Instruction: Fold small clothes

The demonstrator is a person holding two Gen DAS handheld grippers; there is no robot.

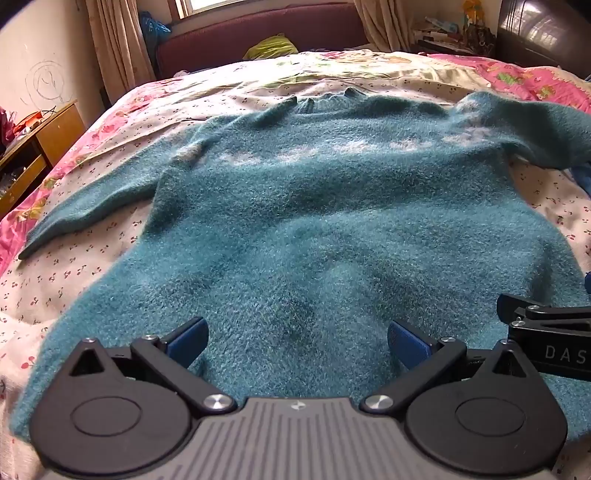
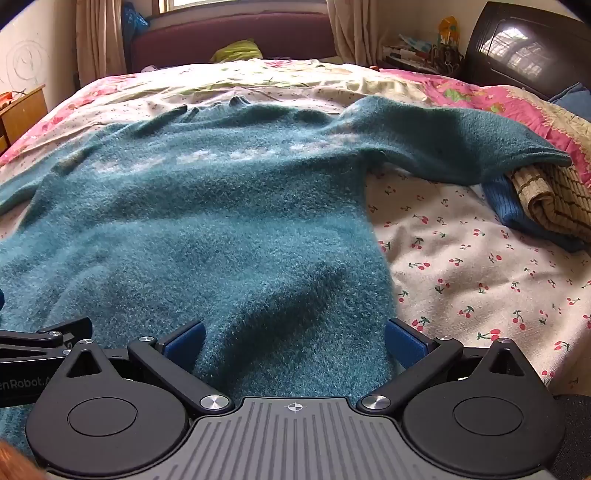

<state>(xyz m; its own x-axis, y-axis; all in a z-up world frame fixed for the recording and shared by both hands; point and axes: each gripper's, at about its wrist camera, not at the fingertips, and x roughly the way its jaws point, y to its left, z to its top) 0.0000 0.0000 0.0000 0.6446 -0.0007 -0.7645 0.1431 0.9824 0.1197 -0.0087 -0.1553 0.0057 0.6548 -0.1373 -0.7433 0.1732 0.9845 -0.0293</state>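
Sweater (image 1: 295,206), teal, fuzzy knit, long-sleeved, with a pale band across the chest: we take it as our landmark. It lies spread flat on a cream bedsheet printed with small red cherries (image 2: 480,266), collar (image 1: 328,98) at the far end, hem nearest us.

Left gripper (image 1: 297,345), black with blue pads: we find it over the hem, left of the sweater's middle, fingers (image 1: 186,341) spread wide, nothing pinched.

Right gripper (image 2: 293,343), same make: over the hem at the sweater's right edge, fingers (image 2: 406,341) likewise spread wide and empty. Whether any pad touches the knit, we cannot tell.

Left sleeve (image 1: 92,210): stretched out and down from the sweater's left shoulder.

Right sleeve (image 2: 461,147): stretched out to the right, its cuff resting on a rolled tan woven mat (image 2: 550,199) with a blue ribbed cloth (image 2: 506,206) under it.

Pink floral quilt (image 2: 498,98): beyond and beside the sweater's shoulders.

Maroon padded headboard (image 1: 258,33): well beyond the collar.
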